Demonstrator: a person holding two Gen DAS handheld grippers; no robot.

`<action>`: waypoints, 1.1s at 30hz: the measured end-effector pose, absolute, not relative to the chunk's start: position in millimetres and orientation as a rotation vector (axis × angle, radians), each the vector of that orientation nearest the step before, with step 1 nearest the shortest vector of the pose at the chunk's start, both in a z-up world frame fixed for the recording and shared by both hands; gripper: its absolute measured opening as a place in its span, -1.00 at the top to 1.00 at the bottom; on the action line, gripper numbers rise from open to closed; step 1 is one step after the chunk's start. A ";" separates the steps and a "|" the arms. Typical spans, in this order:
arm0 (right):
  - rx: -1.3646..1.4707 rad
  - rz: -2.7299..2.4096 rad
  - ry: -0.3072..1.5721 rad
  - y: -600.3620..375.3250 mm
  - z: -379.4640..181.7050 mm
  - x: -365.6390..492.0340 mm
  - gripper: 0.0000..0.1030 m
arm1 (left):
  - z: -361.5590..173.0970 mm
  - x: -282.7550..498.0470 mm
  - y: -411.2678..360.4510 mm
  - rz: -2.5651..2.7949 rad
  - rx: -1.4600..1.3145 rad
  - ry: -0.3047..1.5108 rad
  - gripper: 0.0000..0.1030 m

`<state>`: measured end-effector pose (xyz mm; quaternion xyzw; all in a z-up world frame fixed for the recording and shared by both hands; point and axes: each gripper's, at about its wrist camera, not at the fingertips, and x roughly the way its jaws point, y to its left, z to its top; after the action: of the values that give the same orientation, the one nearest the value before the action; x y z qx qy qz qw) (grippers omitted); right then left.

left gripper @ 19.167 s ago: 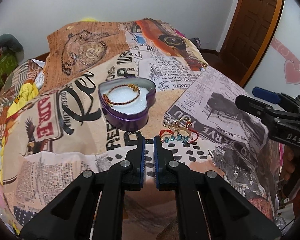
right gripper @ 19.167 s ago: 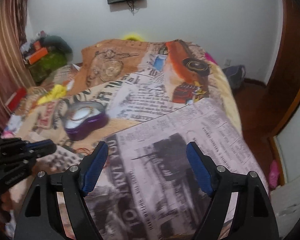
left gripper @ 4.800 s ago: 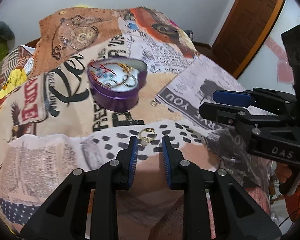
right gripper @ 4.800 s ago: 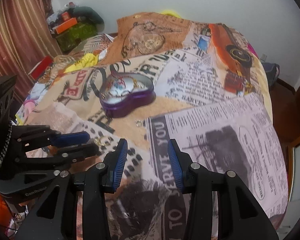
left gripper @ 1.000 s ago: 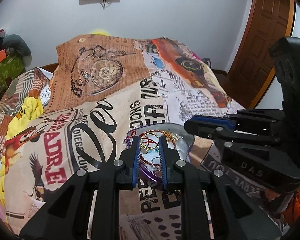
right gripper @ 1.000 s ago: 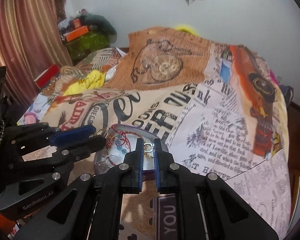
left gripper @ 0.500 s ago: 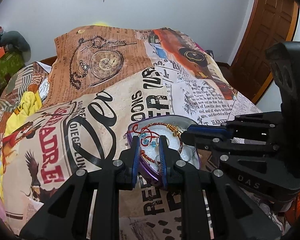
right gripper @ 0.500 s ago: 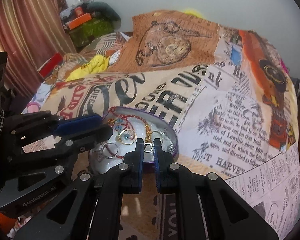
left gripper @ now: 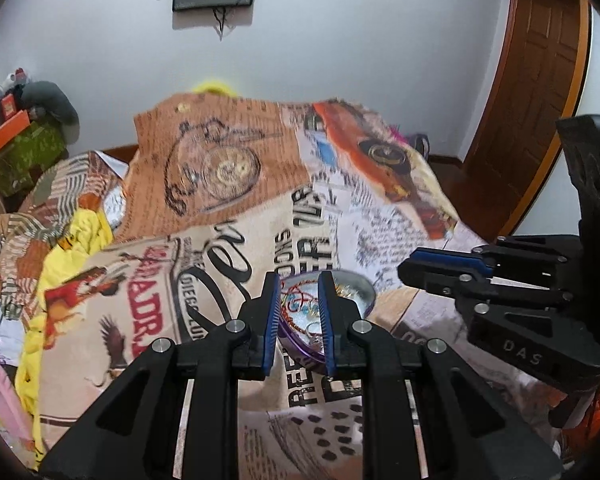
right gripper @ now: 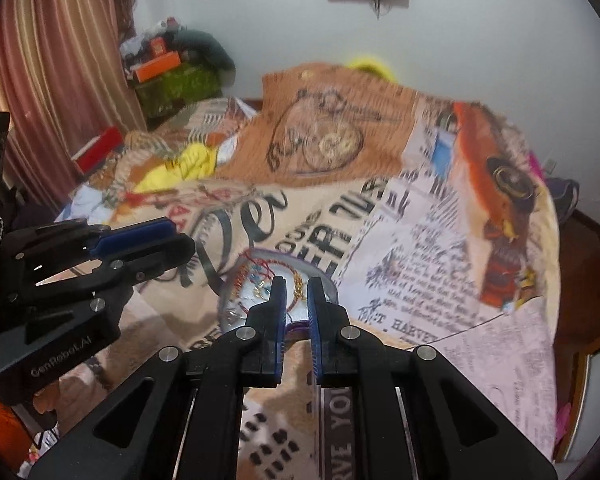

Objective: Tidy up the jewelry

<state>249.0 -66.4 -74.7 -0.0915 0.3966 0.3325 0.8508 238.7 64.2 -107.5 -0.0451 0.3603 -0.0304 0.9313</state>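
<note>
A purple heart-shaped tin point(left gripper: 354, 286) lies open on the patterned bedspread and holds red cord bracelets, gold rings and a gold chain on white padding; it also shows in the right wrist view point(right gripper: 256, 264). My left gripper point(left gripper: 299, 312) hovers just above and in front of the tin, jaws slightly apart with nothing between them. My right gripper point(right gripper: 296, 300) hovers above the tin's near edge, jaws slightly apart and empty. Each gripper shows in the other's view, the right one point(left gripper: 452, 268) and the left one point(right gripper: 140, 240).
The bedspread point(left gripper: 228, 216) has newspaper and pocket-watch prints. Yellow clothes point(left gripper: 84, 236) lie at the left. Boxes and bags point(right gripper: 168, 68) are piled in the far corner by a curtain. A wooden door point(left gripper: 540, 80) stands at the right.
Both grippers have lifted and drawn back from the tin. The right gripper let go of the small ring into the tin, and the left gripper's gold ring is also gone from its jaws.
</note>
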 end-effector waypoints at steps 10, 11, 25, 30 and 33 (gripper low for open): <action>-0.143 0.641 0.561 -101.7 13.2 182.0 0.80 | -25.9 170.7 47.5 -0.043 -0.040 0.533 0.40; -0.136 0.632 0.535 -104.7 19.9 175.5 0.80 | -17.5 161.7 45.2 -0.040 -0.036 0.504 0.33; -0.043 0.454 0.167 -142.0 78.1 70.4 -0.29 | 44.5 54.7 28.1 0.089 -0.020 0.189 -0.78; -0.040 0.410 0.149 -139.5 75.9 62.4 -0.69 | 46.5 37.7 30.1 0.111 -0.029 0.150 -0.87; -0.032 0.382 0.138 -141.4 74.1 56.5 -0.77 | 45.2 33.5 30.3 0.117 -0.030 0.142 -0.88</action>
<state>56.5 -141.4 74.1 -0.0157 0.0687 0.1895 0.9794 33.5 30.3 45.2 -0.0151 0.0710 0.0582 0.9957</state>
